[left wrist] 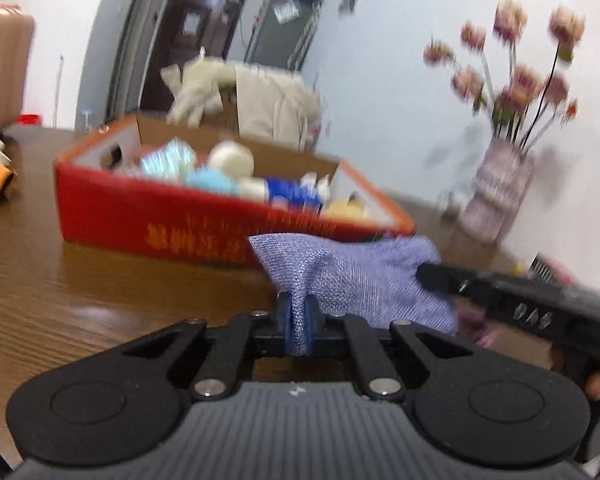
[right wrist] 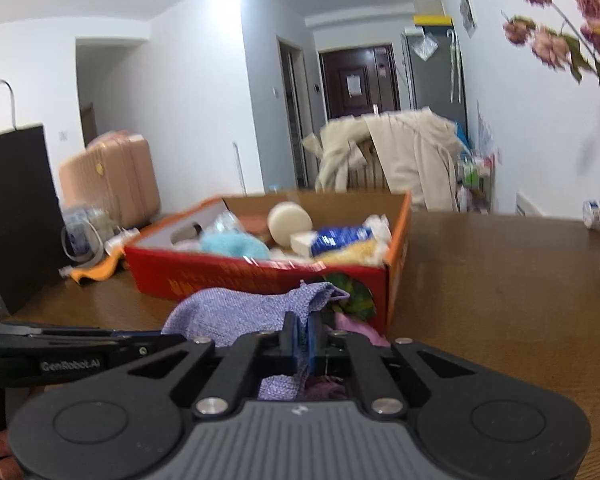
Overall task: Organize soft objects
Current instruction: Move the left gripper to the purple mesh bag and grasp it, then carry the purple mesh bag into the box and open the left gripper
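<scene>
Pinched in our left tool (left wrist: 298,322) and right tool (right wrist: 302,340), both clamped on it, the purple cloth (left wrist: 352,276) hangs just in front of the red box (left wrist: 160,216). We should keep it taut and level, lifting over the box wall before letting go.

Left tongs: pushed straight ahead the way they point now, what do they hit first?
Probably the near wall of the red cardboard box. The left tongs, shut on the lilac woven cloth, aim at its right end across bare wooden table; depth is uncertain.
</scene>
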`<state>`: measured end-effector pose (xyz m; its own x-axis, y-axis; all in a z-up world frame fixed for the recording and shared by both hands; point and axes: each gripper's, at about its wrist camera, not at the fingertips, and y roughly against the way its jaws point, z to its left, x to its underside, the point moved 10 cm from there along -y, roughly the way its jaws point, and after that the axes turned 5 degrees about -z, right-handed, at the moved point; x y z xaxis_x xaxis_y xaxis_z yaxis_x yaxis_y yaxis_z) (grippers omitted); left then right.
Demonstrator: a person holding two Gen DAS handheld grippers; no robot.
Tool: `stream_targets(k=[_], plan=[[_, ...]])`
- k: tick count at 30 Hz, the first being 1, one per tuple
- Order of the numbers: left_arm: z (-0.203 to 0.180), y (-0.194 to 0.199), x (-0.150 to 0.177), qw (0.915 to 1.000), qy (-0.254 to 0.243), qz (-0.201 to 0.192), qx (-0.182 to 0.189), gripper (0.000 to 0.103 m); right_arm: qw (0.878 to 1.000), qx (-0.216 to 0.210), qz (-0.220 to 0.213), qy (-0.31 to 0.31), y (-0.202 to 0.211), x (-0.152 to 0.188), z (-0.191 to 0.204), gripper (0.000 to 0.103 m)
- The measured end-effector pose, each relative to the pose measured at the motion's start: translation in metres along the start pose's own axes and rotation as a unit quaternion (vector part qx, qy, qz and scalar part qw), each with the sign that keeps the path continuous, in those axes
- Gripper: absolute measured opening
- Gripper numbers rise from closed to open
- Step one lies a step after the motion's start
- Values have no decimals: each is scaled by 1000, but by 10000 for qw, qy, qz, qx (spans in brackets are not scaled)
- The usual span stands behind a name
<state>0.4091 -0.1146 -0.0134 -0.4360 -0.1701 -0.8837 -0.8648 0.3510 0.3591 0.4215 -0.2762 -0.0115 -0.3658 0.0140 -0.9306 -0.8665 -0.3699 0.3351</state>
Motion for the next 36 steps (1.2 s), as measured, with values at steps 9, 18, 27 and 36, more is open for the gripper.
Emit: stream_targets(k=[9,18,27,36], plan=[[-17,71,-41,9976,22,-690,-18,7,9975,-382,-581,94,53,-43,43,4],[-28,19,-98,9987,-163,-467,158,7,9973,-422,-594,114,25,-92,43,4],[1,-115,-128,9989,-51,463,49,7,9983,-256,481,-202,-119,-123,0,4],[24,-198,-81,9895,-532,1309,-288,10,9781,239,1935,-734,-213,-57,-43,4]])
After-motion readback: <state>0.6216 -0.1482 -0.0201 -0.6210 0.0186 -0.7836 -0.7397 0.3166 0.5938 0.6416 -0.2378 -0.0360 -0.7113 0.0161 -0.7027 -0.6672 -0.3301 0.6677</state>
